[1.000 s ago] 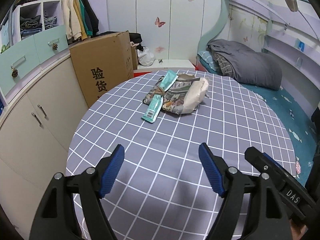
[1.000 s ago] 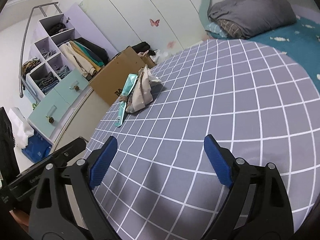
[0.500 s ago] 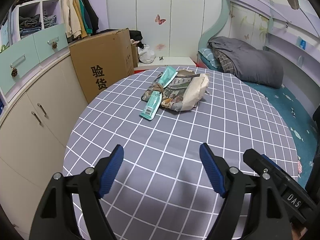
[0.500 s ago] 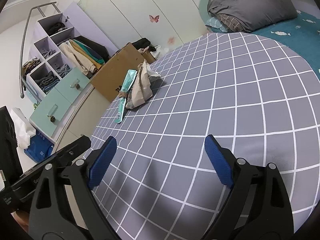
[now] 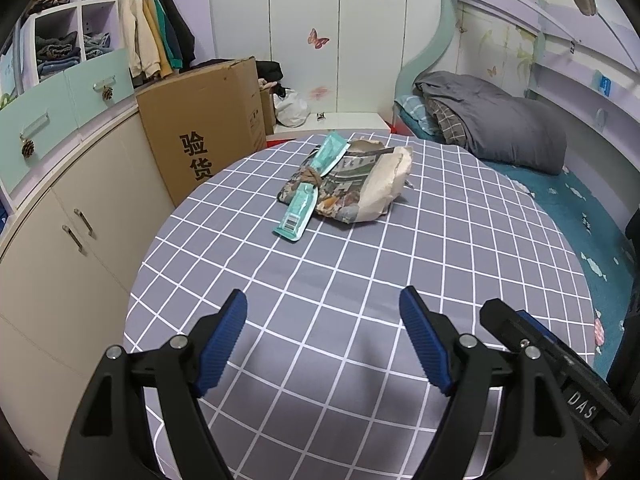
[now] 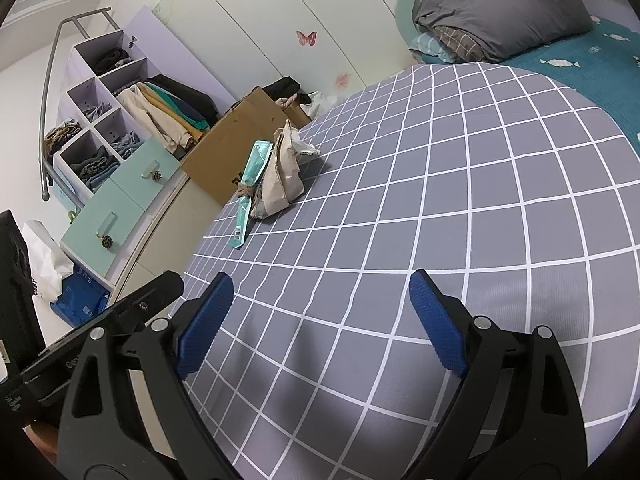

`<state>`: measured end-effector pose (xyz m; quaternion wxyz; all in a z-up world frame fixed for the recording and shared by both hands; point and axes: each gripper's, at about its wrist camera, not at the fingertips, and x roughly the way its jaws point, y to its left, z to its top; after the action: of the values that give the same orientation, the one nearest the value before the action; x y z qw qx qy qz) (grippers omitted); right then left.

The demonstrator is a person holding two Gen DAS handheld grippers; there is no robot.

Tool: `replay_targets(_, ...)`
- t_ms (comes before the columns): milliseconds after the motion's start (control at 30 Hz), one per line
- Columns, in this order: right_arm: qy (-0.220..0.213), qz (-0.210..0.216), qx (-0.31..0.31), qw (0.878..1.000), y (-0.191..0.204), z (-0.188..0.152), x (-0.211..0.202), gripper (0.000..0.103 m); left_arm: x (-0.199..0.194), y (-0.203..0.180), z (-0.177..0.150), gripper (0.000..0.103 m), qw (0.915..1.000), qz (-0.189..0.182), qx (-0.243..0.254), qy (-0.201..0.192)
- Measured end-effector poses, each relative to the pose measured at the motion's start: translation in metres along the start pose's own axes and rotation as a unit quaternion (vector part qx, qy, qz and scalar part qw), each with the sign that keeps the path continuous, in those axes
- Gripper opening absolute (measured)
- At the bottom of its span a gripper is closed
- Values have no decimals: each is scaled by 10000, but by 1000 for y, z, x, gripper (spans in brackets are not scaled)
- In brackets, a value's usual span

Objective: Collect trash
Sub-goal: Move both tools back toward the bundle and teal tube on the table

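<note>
Both pairs of blue-padded fingers stand wide apart, holding and touching nothing: the left gripper and the right gripper hang above a round table under a grey checked tablecloth. Toward twelve o'clock in the left view lies the trash: a crumpled paper bag with a teal wrapper across it. Beyond stand a cardboard box, wardrobe and bed.

Round table, grey checked cloth; crumpled paper bag and teal wrapper at far side.
</note>
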<state>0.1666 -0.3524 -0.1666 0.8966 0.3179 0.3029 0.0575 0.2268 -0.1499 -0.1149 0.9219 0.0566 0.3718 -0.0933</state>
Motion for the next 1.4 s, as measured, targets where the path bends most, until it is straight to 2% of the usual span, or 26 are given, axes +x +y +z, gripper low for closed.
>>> replay_targets(1167,90,-13,-29,10000,0,2,4,88,11,-2,1,78,9999,-68,57,69)
replay_targets(1300,18,-76,68,9999,-4,11,5,89,15,3,5,78,9997,-203,64,110)
replay_targets(1400,-98,-275,7,9996,-5,21,5,89,24,9,13,78,9996,-219,68,135)
